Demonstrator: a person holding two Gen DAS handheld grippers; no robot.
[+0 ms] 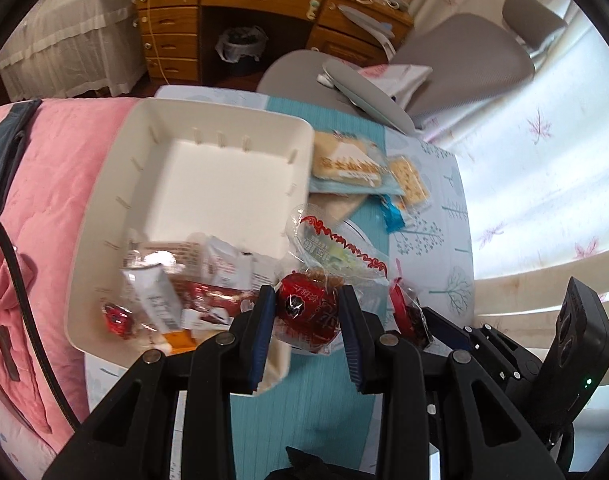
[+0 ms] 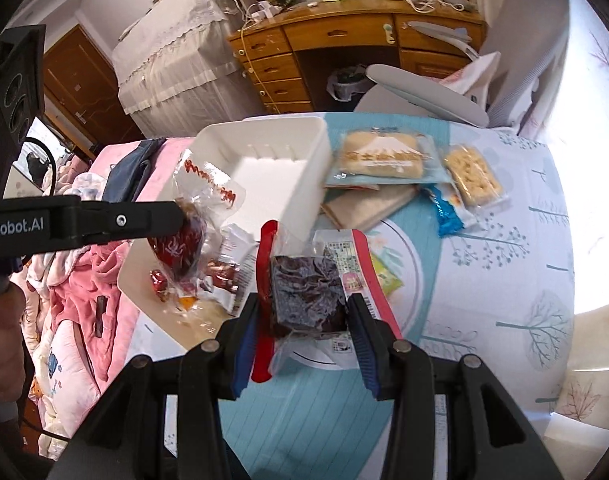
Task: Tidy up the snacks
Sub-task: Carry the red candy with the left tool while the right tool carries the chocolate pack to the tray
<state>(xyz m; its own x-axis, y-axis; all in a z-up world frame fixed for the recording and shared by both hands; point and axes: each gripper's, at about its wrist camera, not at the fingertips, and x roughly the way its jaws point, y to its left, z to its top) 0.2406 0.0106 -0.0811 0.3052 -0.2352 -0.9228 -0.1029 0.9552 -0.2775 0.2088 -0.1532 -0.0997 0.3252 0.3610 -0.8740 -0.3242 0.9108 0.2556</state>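
Observation:
My left gripper (image 1: 306,304) is shut on a red snack in a clear wrapper (image 1: 308,312), held above the near right corner of the white bin (image 1: 116,216); the same red snack (image 2: 176,250) and left gripper (image 2: 176,216) show at the left of the right wrist view. My right gripper (image 2: 306,304) is shut on a dark purple snack in a clear, red-edged packet (image 2: 308,292), raised over the table. Several small packets (image 1: 176,296) lie in the bin's near end. On the table lie a bread packet (image 2: 378,156), a cracker packet (image 2: 472,178) and a blue packet (image 2: 446,210).
The table has a tree-print cloth (image 2: 504,260) with a teal runner. A pink quilt (image 1: 56,168) lies left of the bin. A grey office chair (image 1: 464,64) and a wooden desk (image 1: 232,12) stand beyond the table. A green packet (image 2: 386,276) lies beside the right gripper.

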